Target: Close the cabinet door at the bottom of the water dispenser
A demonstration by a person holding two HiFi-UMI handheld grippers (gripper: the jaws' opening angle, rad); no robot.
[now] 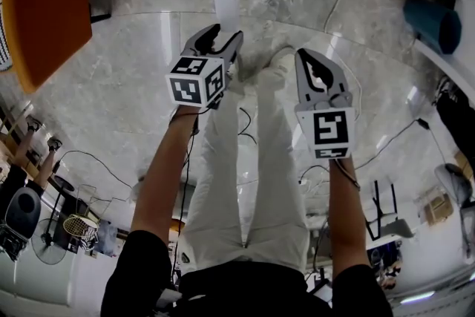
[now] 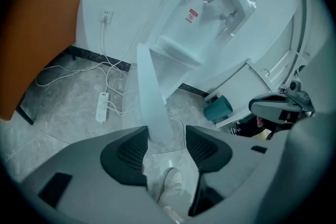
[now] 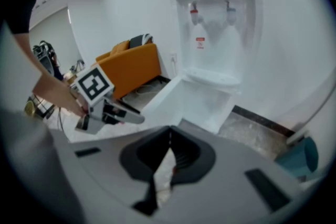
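The left hand-held gripper (image 2: 166,132) is hanging right in front of the water dispenser (image 2: 210,13) with its jaws wide apart, gripping nothing. The thin white edge of the cabinet door (image 2: 149,92) is showing in the gap between them, but I cannot tell if it is touching. The right hand-held gripper (image 3: 169,136) is squeezed tight on nothing and is waiting a little farther back from the water dispenser. The cabinet door is sticking out from the bottom of the water dispenser, wide open, so I think the job is only just starting.

To do this well, the left hand-held gripper is probably going to need to lay one flat side against the door's outer edge, far from the hinge, and push it round slowly toward the water dispenser. No squeezing is needed. Going slowly should keep the door from banging and bouncing back open. A power strip (image 2: 102,106) is lying on the floor (image 2: 63,118) beside the water dispenser, so feet should be staying clear of it.
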